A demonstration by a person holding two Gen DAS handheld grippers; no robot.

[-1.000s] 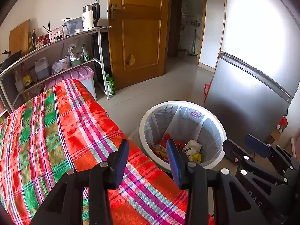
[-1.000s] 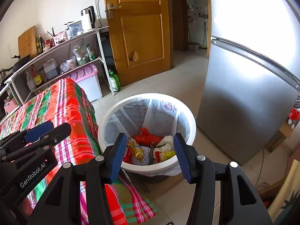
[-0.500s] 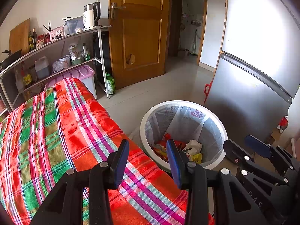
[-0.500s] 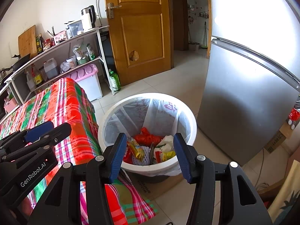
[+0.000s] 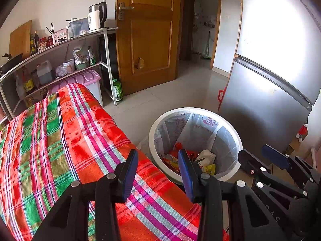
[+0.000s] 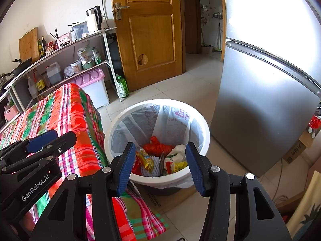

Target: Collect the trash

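Black-framed, blue-padded tongs fill the near edge of both views, and nothing about them has changed over the last second. The left gripper hangs over the corner of the plaid cloth, jaws released at a moderate gap with nothing between the pads. The right gripper stands to its right, jaws released wider and equally empty, aimed down at the bin.

Just beyond the tongs, the white bin stands on the floor close against the right edge of the cloth-covered surface. Its liner bag is folded over the rim, and the trash lies at the bottom: red wrappers, a yellow packet, white crumpled paper.

Farther left, no loose trash shows on the cloth. A grey fridge stands right of the bin; a wooden door and cluttered shelves lie far beyond.

Judgement: both hands idle, collection appears finished or paused.
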